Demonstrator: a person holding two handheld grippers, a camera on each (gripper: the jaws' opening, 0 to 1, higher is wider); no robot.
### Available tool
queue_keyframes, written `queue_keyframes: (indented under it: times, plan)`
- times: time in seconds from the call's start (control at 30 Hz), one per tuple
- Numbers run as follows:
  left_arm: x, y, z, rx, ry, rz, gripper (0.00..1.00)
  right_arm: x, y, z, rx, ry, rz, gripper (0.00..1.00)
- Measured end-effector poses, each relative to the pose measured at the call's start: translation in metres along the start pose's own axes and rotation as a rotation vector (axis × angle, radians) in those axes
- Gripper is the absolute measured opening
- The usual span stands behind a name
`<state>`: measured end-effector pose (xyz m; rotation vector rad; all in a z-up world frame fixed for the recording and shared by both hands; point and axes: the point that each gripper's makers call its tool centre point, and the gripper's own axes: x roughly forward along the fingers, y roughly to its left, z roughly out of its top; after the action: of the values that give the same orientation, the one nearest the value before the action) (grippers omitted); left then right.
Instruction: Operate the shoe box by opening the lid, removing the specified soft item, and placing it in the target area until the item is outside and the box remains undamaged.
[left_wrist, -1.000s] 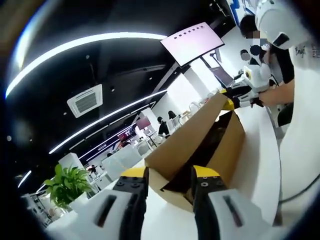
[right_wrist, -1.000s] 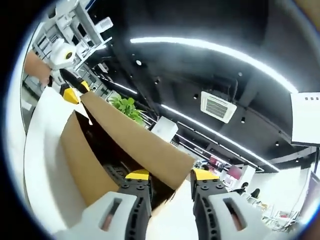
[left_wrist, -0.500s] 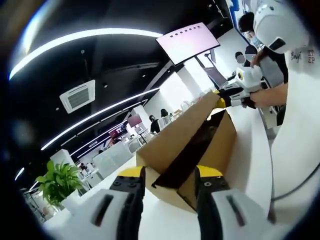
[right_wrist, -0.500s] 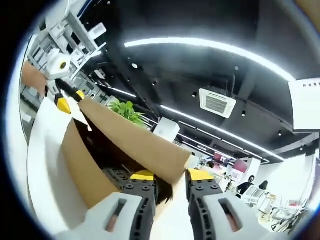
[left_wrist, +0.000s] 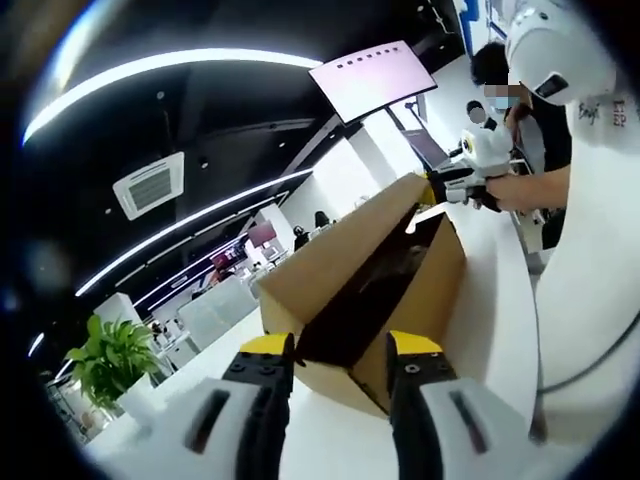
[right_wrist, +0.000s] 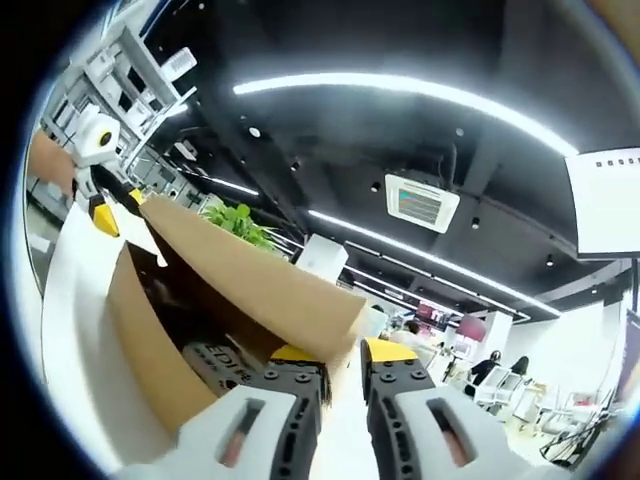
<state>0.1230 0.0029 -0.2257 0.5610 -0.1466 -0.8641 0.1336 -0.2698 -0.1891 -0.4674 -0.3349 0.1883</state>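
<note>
Left gripper view: my left gripper (left_wrist: 340, 350) clamps the near corner of the cardboard shoe box lid (left_wrist: 335, 255), raised over the box (left_wrist: 415, 300) on the white table (left_wrist: 500, 320). Right gripper view: my right gripper (right_wrist: 337, 355) pinches the lid's opposite corner, jaws nearly together

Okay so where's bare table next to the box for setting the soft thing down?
Bare white table runs along the shoe box wall on the person's side, between the box and the white sleeve. In the right gripper view the same strip lies beside the box wall. It is crowded at both box ends, where the left gripper and right gripper meet the lid.
</note>
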Motion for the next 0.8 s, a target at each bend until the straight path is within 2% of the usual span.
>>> queue_keyframes:
  times: [0.17, 0.3, 0.4, 0.53, 0.63, 0.7, 0.77, 0.8]
  plan:
    - [0.001, 0.000, -0.003, -0.001, -0.003, -0.005, 0.37, 0.002, -0.002, -0.001, -0.023, 0.016, -0.026, 0.08]
    - [0.002, -0.007, -0.009, -0.007, 0.020, -0.030, 0.35, 0.002, -0.003, 0.003, -0.051, 0.019, -0.035, 0.08]
    - [0.003, -0.010, -0.007, -0.009, 0.016, -0.044, 0.35, 0.002, -0.003, 0.003, -0.040, 0.027, -0.044, 0.07]
    - [0.004, -0.010, -0.003, 0.008, 0.016, -0.049, 0.35, 0.000, -0.002, 0.005, -0.084, 0.047, -0.054, 0.08]
    - [0.006, -0.008, -0.001, 0.013, 0.017, -0.051, 0.35, -0.004, -0.004, 0.015, -0.108, 0.025, -0.085, 0.09]
    - [0.007, -0.009, 0.000, 0.006, 0.017, -0.058, 0.31, -0.004, -0.006, 0.018, -0.086, 0.021, -0.081, 0.09]
    - [0.010, -0.011, -0.002, 0.022, 0.018, -0.065, 0.27, -0.002, -0.008, 0.017, -0.020, -0.001, -0.073, 0.08]
    - [0.012, -0.010, -0.003, 0.035, 0.013, -0.059, 0.27, -0.002, -0.013, 0.013, 0.028, 0.003, -0.091, 0.04]
